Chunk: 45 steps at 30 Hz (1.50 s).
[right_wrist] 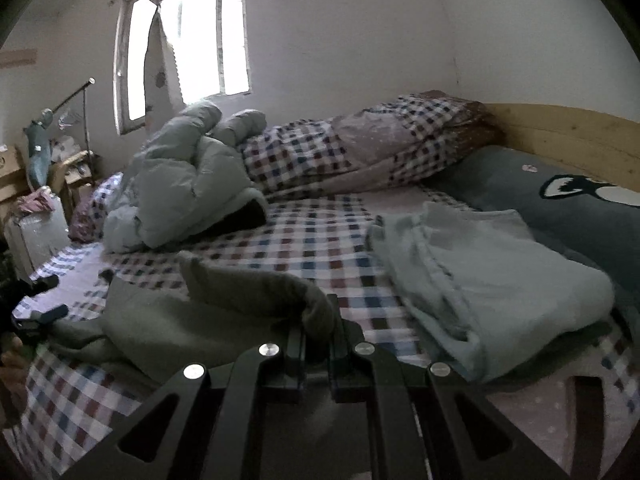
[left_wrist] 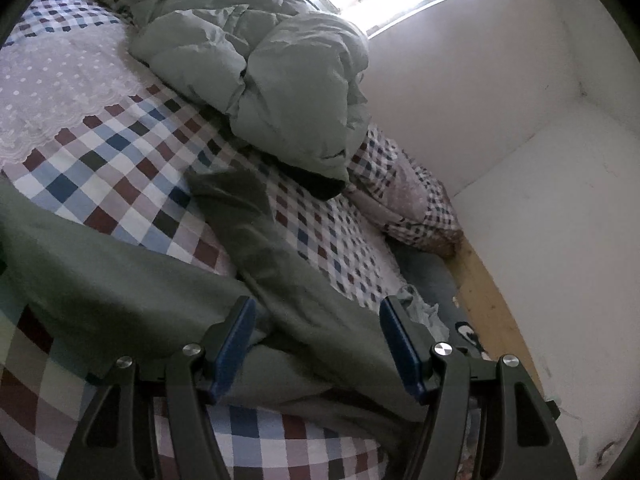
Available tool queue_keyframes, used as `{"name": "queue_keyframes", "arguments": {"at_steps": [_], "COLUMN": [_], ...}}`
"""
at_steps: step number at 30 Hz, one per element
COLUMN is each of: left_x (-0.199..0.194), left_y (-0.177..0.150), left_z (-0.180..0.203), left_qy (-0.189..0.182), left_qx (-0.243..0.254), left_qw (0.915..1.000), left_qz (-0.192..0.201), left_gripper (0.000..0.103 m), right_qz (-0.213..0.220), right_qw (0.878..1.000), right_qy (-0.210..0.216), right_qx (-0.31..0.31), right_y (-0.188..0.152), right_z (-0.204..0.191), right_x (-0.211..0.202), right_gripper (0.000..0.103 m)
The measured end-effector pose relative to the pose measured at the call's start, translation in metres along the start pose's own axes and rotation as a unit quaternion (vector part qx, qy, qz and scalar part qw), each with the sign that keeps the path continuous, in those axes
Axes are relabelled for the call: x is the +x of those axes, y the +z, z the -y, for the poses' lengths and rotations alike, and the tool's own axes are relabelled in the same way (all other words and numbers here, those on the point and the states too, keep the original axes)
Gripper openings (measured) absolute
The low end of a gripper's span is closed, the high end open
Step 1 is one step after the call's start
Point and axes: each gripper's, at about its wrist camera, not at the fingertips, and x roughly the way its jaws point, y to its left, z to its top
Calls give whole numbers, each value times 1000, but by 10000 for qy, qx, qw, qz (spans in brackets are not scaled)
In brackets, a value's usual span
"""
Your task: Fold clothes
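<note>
A bedroom in a home.
A wooden-framed bed (right_wrist: 560,128) with a checked quilt cover (right_wrist: 312,236), a pillow (left_wrist: 416,208), a curtained window (right_wrist: 192,36) and a clothes rack (right_wrist: 76,92) beside white walls.

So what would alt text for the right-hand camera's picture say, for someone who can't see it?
The right gripper, jaws shut, pinches a fold of an olive garment lying on a checked bedsheet. A folded pale garment sits to the right and a rumpled puffer jacket lies farther back, below a bright window.
</note>
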Motion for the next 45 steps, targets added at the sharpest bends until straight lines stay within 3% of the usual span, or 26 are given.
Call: {"name": "queue_keyframes", "arguments": {"at_steps": [6, 12, 15, 19, 24, 26, 27, 37, 38, 39, 40, 42, 45], "left_x": [13, 41, 58, 68, 69, 68, 69, 87, 88, 88, 88, 84, 76], "left_y": [-8, -25, -31, -35, -31, -29, -29, -39, -40, -41, -42, -43, -44], "left_z": [3, 15, 12, 6, -1, -3, -4, 5, 6, 7, 9, 16, 31], "left_qy": [120, -24, -176, -253, -460, -561, -624, -142, -149, -184, -187, -210, -239], "left_qx": [68, 260, 1, -327, -690, -804, -871, -682, -660, -633, -607, -463, -175], "left_qw": [9996, 9961, 9945, 9946, 9939, 9927, 9915, 9927, 9923, 9921, 9922, 9938, 9959], "left_qz": [-251, -848, -1031, -956, -725, -698, -742, -980, -1037, -1064, -1070, -986, -860], "left_gripper": [69, 69, 69, 69, 68, 59, 46, 44, 38, 20, 13, 7, 7], "right_qz": [-377, -950, -1049, -1081, -1078, -1082, -1082, -1035, -1032, -1025, -1015, -996, -966], "right_qw": [9983, 9926, 9914, 9909, 9908, 9908, 9908, 9911, 9912, 9913, 9914, 9917, 9913], "right_qy": [-376, -455, -494, -500, -436, -418, -404, -333, -332, -334, -342, -379, -469], "right_qx": [253, 611, 610, 625, 697, 695, 704, 765, 764, 758, 745, 724, 766], "right_y": [-12, -31, -36, -40, -42, -43, -43, -41, -41, -41, -40, -40, -40], "right_z": [31, 43, 37, 32, 31, 30, 30, 33, 33, 33, 33, 33, 36], "right_x": [9, 29, 33, 34, 34, 33, 33, 30, 30, 30, 29, 28, 26], "right_gripper": [6, 10, 11, 17, 32, 35, 36, 39, 40, 41, 43, 47, 58]}}
